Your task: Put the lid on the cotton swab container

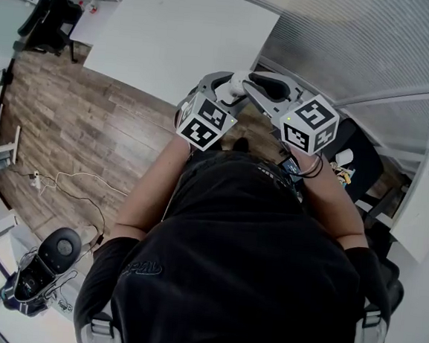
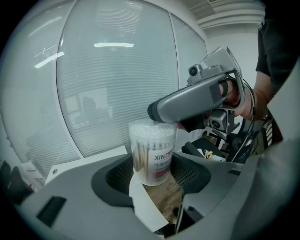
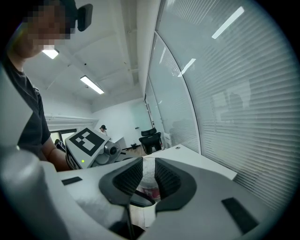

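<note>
The cotton swab container (image 2: 152, 152), a clear tub full of swabs with a pink and white label, stands upright between the jaws of my left gripper (image 2: 153, 176), which is shut on its lower half. My right gripper (image 2: 164, 117) reaches in from the right, its tip at the tub's top. In the right gripper view the clear lid (image 3: 146, 172) sits between the narrow jaws of my right gripper (image 3: 146, 180), pressed from both sides, with the pink label just below it. In the head view the left gripper (image 1: 216, 85) and the right gripper (image 1: 261, 83) meet close in front of the person's chest.
A white table (image 1: 181, 37) lies ahead over the wooden floor (image 1: 76, 132). A black chair (image 1: 52, 18) stands at the far left, and a dark device (image 1: 50, 257) with a cable lies on the floor. A glass wall with blinds (image 2: 117, 84) is close ahead.
</note>
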`<state>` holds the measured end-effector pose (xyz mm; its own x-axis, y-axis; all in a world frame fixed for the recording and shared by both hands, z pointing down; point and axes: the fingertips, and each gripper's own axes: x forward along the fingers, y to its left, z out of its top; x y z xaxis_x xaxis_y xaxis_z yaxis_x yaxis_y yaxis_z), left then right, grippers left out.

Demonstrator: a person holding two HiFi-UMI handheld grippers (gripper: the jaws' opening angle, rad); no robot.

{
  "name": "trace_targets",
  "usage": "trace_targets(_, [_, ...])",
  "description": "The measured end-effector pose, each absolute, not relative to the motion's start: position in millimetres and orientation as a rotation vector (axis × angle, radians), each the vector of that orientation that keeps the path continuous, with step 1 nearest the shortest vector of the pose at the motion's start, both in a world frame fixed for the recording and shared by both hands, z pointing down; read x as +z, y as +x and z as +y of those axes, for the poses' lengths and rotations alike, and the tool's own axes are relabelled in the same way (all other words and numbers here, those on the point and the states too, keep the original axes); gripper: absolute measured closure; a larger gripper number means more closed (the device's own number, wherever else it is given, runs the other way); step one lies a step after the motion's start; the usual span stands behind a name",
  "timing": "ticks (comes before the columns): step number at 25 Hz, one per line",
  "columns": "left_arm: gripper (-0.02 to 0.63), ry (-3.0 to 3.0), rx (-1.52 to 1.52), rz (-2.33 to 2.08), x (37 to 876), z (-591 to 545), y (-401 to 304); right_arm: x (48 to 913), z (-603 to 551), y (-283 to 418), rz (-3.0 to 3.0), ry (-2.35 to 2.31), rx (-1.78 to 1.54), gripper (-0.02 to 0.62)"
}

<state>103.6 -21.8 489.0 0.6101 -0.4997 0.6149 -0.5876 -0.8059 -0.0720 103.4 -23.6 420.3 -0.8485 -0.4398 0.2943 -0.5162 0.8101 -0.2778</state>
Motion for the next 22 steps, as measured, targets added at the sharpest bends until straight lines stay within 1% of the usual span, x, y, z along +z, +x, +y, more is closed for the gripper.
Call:
trace_targets(5, [0.35,2.704,0.976,-0.924,488.8,-22.7,103.6,421.0,-24.6,103.2,-2.766,0.764,0.477,0.519])
trace_targets(14, [0.35,2.703,1.001,-0.937,488.8,-23.3,104.2,421.0,-22.5,101.5,-2.75,0.763,0.384,0.52])
trace_targets(22, [0.35,2.695,1.027,-0.937,493.4,-22.1,104.2,424.0,-15.6,96.1,-2.735,0.773,0.203,0.52])
